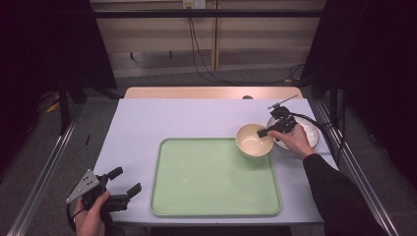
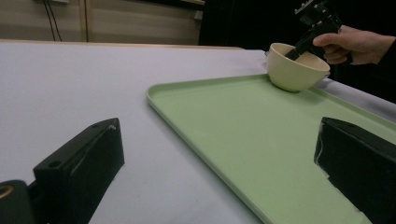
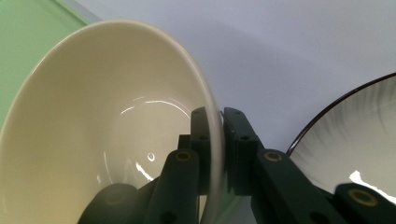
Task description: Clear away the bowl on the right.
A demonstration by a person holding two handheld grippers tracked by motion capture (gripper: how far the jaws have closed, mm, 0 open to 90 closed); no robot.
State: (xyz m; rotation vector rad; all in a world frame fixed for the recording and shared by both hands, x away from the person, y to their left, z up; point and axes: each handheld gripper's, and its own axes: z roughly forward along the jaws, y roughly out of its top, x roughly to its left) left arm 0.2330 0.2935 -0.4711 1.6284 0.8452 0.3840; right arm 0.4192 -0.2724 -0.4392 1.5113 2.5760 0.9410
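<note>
At tray [image 1: 215, 206] corner: right gripper [image 3: 215, 121] fingers pinch bowl [image 3: 93, 130] rim | left gripper [image 1: 125, 182] fingers apart

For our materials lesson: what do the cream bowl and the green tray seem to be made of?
Cream bowl: probably glazed ceramic, perhaps melamine; glossy, with sharp highlights inside. Green tray: likely plastic; an even matte surface with a moulded raised rim.

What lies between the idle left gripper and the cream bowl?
In the high view, only the bare green tray lies between the left gripper and cream bowl.
</note>
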